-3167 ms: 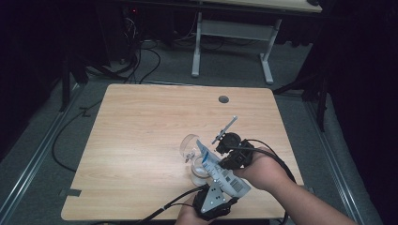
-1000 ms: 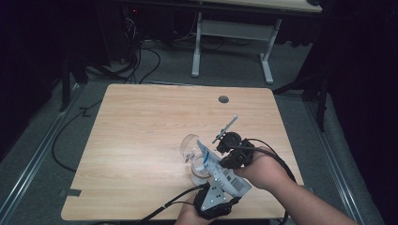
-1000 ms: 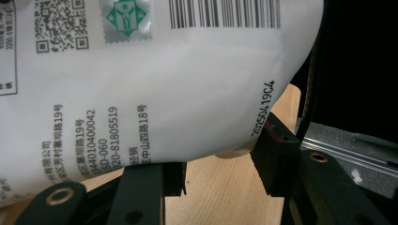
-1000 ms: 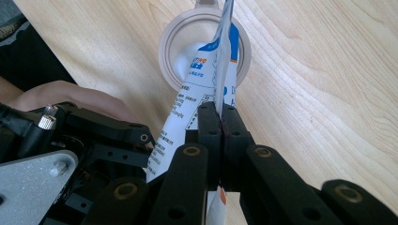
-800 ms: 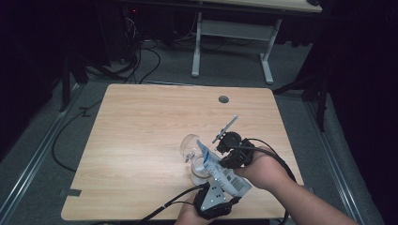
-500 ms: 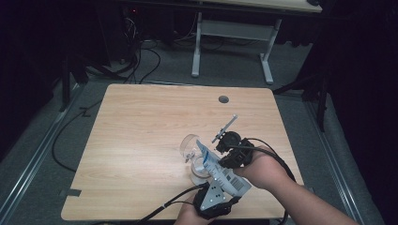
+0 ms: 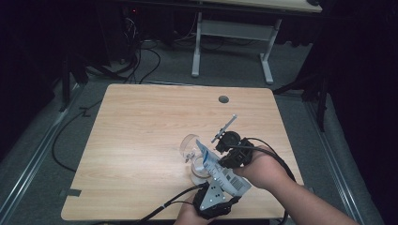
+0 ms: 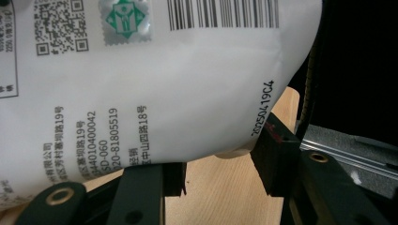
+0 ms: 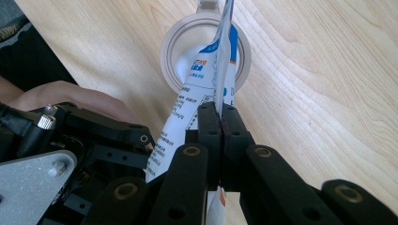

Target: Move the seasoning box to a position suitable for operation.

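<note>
Dark floor and loose black cables surround a pale wooden table (image 7: 141, 140), and a second desk frame stands beyond its far edge. Near the table's front edge, right of its middle, a clear plastic cup (image 7: 191, 146) rests on the wood, and everything in hand gathers just beside it. A white pouch (image 7: 220, 171) with blue print, a barcode and small black text slants from the cup back toward the person, its upper end reaching the cup's rim. In the right gripper view the same pouch (image 9: 206, 89) is seen edge-on, its top hanging over the round mouth of the cup (image 9: 173, 47) below. The right gripper (image 9: 219, 117) pinches that thin edge, its two black jaws pressed together on the film just short of the cup. In the high view this gripper (image 7: 231, 151) sits to the right of the cup, carried by the person's right hand (image 7: 263, 171). The left gripper (image 7: 213, 199) lies nearer the front edge, behind the cup, and holds the pouch's fuller lower body. In the left gripper view its jaws (image 8: 218, 171) stand partly apart around the bulging white pouch (image 8: 155, 93), both pads meeting the film on either side.
</note>
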A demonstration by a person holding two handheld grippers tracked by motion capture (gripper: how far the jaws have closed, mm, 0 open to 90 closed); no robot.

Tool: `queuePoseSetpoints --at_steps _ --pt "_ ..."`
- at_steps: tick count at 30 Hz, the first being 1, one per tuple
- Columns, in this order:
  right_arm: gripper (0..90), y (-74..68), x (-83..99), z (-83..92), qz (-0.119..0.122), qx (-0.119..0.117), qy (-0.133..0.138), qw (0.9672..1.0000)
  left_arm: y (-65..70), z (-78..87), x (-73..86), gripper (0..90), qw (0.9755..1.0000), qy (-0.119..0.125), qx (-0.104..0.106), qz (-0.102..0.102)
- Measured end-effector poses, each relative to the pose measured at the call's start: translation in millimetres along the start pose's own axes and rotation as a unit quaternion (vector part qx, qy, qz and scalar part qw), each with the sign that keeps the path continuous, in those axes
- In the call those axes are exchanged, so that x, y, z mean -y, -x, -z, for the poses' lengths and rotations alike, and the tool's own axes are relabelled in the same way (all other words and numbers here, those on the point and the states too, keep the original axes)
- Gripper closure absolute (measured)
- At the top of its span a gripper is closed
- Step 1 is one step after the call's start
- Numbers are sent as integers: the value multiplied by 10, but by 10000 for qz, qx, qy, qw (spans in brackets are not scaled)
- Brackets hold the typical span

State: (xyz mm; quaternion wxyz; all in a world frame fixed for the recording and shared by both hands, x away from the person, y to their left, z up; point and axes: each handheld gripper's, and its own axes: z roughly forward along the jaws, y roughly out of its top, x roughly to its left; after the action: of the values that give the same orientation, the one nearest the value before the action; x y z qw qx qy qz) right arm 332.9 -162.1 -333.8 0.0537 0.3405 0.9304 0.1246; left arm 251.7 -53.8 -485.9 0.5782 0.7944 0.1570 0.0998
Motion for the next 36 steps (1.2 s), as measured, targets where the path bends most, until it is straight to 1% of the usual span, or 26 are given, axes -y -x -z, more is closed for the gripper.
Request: queuePoseSetpoints --at_steps 36 --pt "897 9 -11 8 33 -5 62 10000 -8 19 -23 594 10000 33 13 5"
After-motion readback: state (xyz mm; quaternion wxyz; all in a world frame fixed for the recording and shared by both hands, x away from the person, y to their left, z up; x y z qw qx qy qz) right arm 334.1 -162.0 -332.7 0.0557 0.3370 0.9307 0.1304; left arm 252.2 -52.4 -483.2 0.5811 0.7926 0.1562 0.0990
